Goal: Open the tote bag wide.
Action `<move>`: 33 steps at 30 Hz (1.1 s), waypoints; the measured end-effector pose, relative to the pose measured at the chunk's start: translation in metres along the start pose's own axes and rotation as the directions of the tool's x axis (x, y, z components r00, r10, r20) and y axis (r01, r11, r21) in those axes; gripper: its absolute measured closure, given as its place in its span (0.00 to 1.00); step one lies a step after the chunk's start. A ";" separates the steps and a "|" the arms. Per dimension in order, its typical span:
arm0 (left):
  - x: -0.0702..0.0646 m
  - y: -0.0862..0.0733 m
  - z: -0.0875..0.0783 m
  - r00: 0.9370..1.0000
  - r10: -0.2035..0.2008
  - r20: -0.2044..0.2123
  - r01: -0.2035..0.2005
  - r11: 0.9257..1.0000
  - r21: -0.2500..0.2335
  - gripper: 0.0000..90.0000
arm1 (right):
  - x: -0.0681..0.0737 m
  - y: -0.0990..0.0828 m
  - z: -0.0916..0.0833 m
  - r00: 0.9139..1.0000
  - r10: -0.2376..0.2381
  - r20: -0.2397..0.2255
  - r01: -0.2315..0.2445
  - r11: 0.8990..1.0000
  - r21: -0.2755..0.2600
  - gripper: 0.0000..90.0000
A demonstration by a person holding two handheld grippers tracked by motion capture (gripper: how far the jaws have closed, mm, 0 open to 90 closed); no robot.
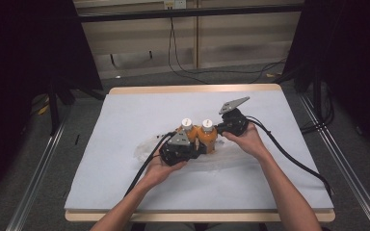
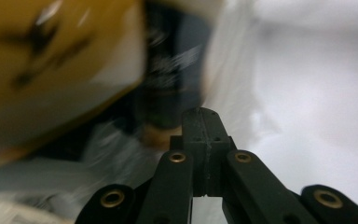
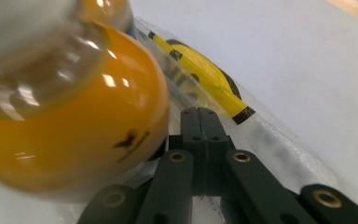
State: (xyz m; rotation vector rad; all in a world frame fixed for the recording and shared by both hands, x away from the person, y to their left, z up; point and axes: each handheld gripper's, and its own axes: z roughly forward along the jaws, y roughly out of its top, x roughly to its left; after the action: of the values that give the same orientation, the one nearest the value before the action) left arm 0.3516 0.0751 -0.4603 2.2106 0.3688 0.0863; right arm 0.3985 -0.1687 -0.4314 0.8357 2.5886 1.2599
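Two orange bottles between two closed grippers

Two orange bottles, the left bottle (image 1: 187,129) and the right bottle (image 1: 207,132), stand upright side by side near the middle of the white table cover (image 1: 125,120), each with a white cap. They sit on a clear plastic bag (image 1: 149,147) that lies crumpled on the cover; in the right gripper view a yellow-and-black strip (image 3: 205,77) shows through the plastic just past the jaws. Black cables (image 1: 294,159) trail off both tools toward the table's near edge.

The left gripper (image 1: 200,144) comes in low from the near left, its tip close against the bottles' base; its jaws are pressed together with nothing between them, and an orange bottle looms blurred just to the upper left of them in its own view. The right gripper (image 3: 203,121) sits just beside the right bottle, jaws likewise pressed together and empty, resting over the bag.
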 end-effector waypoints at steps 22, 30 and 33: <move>-0.014 -0.017 0.015 0.996 0.088 -0.020 -0.085 0.991 0.100 1.00 | -0.019 -0.026 0.051 0.996 0.088 -0.026 -0.085 0.992 0.092 1.00; -0.016 -0.018 0.013 0.997 0.082 0.017 -0.083 0.990 0.114 1.00 | -0.017 -0.025 0.052 0.997 0.074 0.010 -0.074 0.994 0.084 1.00; -0.018 -0.018 0.014 0.997 0.076 0.022 -0.078 0.991 0.105 1.00 | -0.018 -0.025 0.053 0.997 0.074 0.023 -0.076 0.994 0.076 1.00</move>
State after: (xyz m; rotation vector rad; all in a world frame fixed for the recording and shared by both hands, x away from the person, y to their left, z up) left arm 0.3324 0.0697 -0.4822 2.3290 0.2840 0.0897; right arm 0.4219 -0.1542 -0.4863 0.9628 2.6283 1.1705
